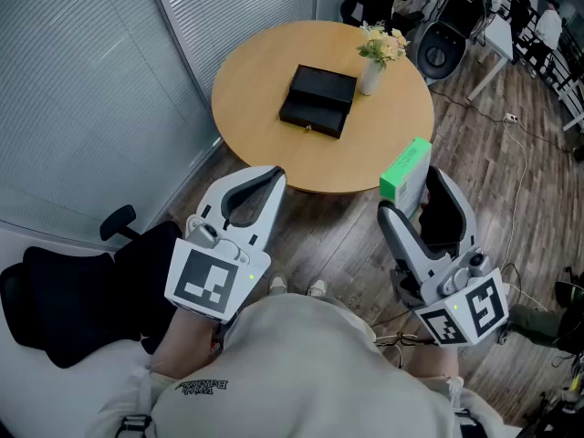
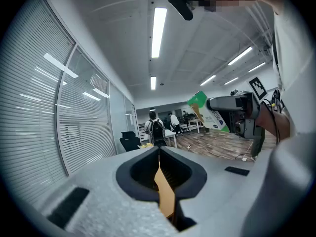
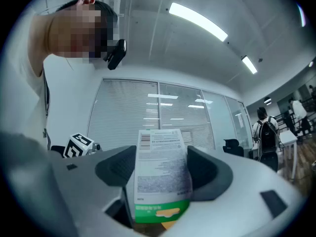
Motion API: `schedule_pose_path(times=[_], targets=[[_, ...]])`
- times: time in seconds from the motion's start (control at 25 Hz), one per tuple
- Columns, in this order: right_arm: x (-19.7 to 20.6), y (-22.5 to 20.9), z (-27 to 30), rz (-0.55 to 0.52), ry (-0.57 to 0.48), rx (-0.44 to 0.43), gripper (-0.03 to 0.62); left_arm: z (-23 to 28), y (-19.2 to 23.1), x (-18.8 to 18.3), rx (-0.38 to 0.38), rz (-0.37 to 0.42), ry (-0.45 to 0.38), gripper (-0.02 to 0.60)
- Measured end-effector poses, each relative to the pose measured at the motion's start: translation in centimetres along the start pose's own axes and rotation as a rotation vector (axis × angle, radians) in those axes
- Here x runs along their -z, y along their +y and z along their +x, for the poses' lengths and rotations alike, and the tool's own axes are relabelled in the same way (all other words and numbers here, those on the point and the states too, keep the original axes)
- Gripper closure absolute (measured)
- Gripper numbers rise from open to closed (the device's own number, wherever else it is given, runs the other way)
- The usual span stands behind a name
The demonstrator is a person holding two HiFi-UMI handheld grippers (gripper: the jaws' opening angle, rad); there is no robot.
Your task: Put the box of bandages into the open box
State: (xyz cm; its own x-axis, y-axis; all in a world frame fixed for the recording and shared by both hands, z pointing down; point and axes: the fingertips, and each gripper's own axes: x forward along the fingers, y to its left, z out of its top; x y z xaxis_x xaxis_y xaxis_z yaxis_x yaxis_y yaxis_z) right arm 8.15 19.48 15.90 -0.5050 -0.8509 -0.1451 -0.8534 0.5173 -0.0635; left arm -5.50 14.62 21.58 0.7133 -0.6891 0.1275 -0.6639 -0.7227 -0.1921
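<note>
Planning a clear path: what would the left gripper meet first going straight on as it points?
Probably the round wooden table, at its near edge, with the open black box farther along that line. How high the left gripper sits against the tabletop is unclear; it might pass above.

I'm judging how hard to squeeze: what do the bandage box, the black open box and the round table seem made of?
The box of bandages: thin printed cardboard, smooth; flat faces, fine print. The open box: matte black, perhaps rigid card or leatherette; no shine, unsure. The table: light wood or wood-look laminate; smooth, even tan top.
</note>
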Motion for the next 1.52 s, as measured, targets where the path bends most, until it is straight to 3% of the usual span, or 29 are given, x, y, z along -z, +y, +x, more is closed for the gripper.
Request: schedule_pose_path(times=[0.64,1.0,1.2,1.52], targets=[[1.2,-1.1,-0.3,0.032,0.015,-0.027,0.279,0.6,-0.9,0.9,-0.023,0.003,0.024,0.558],[2.2,-3.3,-1.2,0.047,0.028,-0.063,0.279,2.1,-2.2,1.0,-0.069,-0.027,0.009,0.558],[2.4,-5.9,-2.1,0.053,0.041,-0.084,0.279,3.8,-3.8,1.0,-0.101,-0.011,0.051,0.558],[3.4,-6.2,-2.0,0.061,0.063,-0.101,0.279,3.6,-4.1,1.1,-0.131,-0.023,0.053,0.558]])
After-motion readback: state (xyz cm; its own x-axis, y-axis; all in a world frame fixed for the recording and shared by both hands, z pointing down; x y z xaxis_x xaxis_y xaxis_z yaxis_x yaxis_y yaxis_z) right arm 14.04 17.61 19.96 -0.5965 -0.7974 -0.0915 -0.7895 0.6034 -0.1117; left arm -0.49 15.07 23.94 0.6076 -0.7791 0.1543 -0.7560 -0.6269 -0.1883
